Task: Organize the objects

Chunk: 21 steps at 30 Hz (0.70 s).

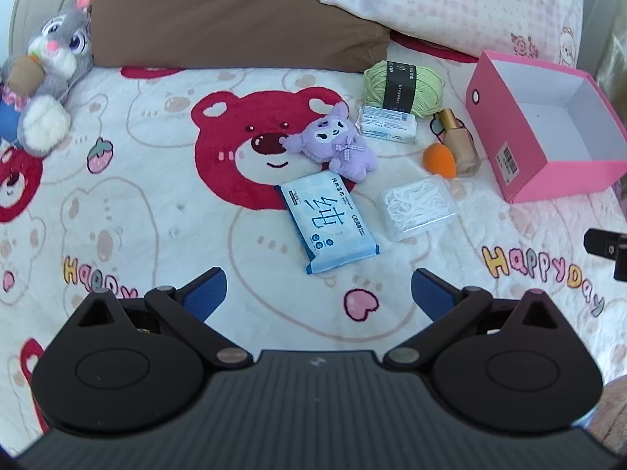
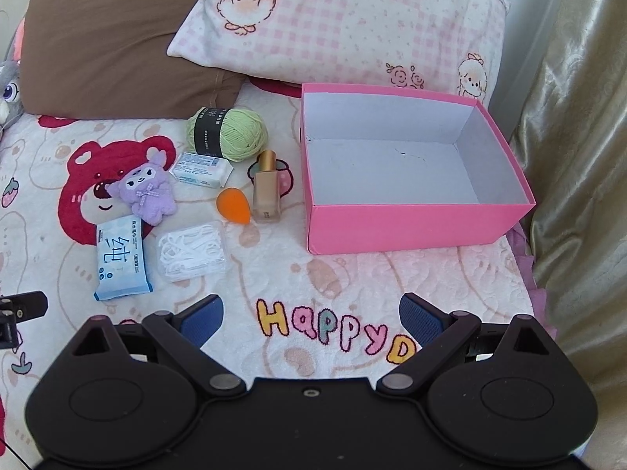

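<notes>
Seven items lay outside the empty pink box; both left gripper and right gripper gaped wide, holding nothing.

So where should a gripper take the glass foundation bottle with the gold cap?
Probably across the glass foundation bottle at its flat-sided body, from above. It lies flat, gold cap toward the pillows; the orange sponge crowds one side.

bed: bear-print blanket
12 o'clock: brown pillow, pink checked pillow
3 o'clock: pink box
9 o'clock: yarn, foundation bottle, sponge, wipes pack, purple plush
</notes>
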Tool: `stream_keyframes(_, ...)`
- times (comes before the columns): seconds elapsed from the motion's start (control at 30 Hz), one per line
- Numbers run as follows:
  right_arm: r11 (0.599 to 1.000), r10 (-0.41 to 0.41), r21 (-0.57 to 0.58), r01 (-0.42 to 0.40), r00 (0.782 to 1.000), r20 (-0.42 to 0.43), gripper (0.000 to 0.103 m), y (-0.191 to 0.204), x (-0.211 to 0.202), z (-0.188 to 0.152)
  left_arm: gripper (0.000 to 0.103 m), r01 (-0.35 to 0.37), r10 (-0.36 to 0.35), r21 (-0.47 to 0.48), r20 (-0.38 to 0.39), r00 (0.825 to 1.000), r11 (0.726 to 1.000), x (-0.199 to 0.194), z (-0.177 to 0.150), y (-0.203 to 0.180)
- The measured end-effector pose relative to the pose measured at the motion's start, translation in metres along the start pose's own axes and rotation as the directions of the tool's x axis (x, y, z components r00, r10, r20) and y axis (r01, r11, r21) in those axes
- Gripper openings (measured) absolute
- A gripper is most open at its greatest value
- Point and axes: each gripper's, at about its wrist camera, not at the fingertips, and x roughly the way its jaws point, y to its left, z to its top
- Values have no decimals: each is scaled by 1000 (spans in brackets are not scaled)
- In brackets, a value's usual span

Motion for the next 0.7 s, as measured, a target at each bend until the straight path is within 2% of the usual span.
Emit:
stream_keyframes(0.2, 1000, 10, 8, -10, 1000, 6, 98, -3, -1, 0, 102, -22, 22, -10, -6, 1000, 1000, 2, 2, 0)
stream_keyframes(0.7, 999, 31, 43, -31, 1000, 1, 98, -7, 0, 0, 103, -3, 3, -2, -6, 1000, 1000, 3, 3, -4)
